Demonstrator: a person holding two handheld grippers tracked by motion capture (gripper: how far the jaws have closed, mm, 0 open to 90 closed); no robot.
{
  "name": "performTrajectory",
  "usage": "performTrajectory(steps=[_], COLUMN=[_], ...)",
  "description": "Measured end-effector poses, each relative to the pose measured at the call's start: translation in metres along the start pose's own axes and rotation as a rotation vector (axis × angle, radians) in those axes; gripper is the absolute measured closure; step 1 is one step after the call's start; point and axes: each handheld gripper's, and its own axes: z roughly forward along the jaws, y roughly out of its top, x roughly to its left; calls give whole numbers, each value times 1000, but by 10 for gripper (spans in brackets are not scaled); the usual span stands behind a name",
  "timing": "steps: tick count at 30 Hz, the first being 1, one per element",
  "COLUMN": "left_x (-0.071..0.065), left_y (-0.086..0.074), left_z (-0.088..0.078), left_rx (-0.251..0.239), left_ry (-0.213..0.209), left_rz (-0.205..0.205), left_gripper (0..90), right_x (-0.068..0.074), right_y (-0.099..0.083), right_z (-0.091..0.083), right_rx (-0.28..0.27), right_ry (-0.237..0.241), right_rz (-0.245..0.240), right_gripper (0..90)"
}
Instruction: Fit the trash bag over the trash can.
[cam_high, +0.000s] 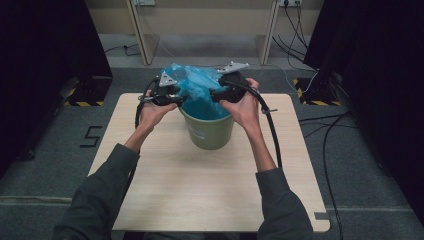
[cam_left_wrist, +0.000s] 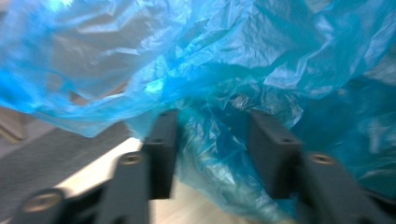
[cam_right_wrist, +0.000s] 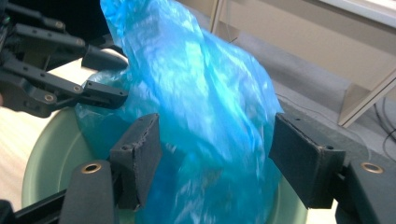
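- Blue plastic bag (cam_high: 197, 82) sits in the green bucket (cam_high: 209, 131), mid worktop (cam_high: 210, 190), w/ its top billowing above the rim toward 12 o'clock.
- Left gripper (cam_high: 181, 98) at the bag's 9 o'clock edge; in the left gripper view its jaws stand partly apart w/ film (cam_left_wrist: 212, 154) bunched between them. Pads don't look pressed on it, so no real grip.
- Right gripper (cam_high: 214, 94) at 3 o'clock of the bag; in the right gripper view the jaws stand wide, bag (cam_right_wrist: 205, 126) between them, the pad at 3 o'clock clearly off the film.
- Handling, my read: v. light, thin, limp, slippery film; crumples, tears if yanked, holds no shape.
- Best hold: pinch the free top edge at 2 opposite spots, 9 and 3 o'clock, near the bucket (cam_right_wrist: 51, 154) rim, then spread outward over it. Bucket is light too and may tip or slide.
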Motion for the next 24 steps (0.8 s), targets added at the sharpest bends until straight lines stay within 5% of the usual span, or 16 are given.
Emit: performTrajectory(steps=[4, 6, 9, 11, 15, 18, 20, 24], left_x=[0, -3, -10, -14, -26, -39, -46, -53], left_y=[1, 3, 4, 4, -3, -13, -17, -15], left_z=[-7, -12, -20, -26, -44, -54, -58, -60], left_rx=[-17, -32, -47, -59, -94, -93, -99, -113], left_ry=[6, 7, -3, -26, -73, -104, -121, -133], left_rz=[14, 64, 116, 148, 215, 268, 279, 283], left_gripper=[719, 775, 842, 870, 877, 876, 874, 868], right_x=[4, 6, 7, 1, -25, -43, -50, -50], right_y=[11, 15, 17, 15, 2, -9, -16, -20], right_z=[17, 26, 33, 33, 26, 17, 13, 5], right_rx=[7, 16, 23, 48, 67, 46, 59, 22], right_ry=[2, 9, 22, -15, -76, -88, -107, -92], right_rz=[23, 20, 6, -9, 64, 150, 150, 186], right_gripper=[332, 364, 613, 731, 811, 803, 749, 502])
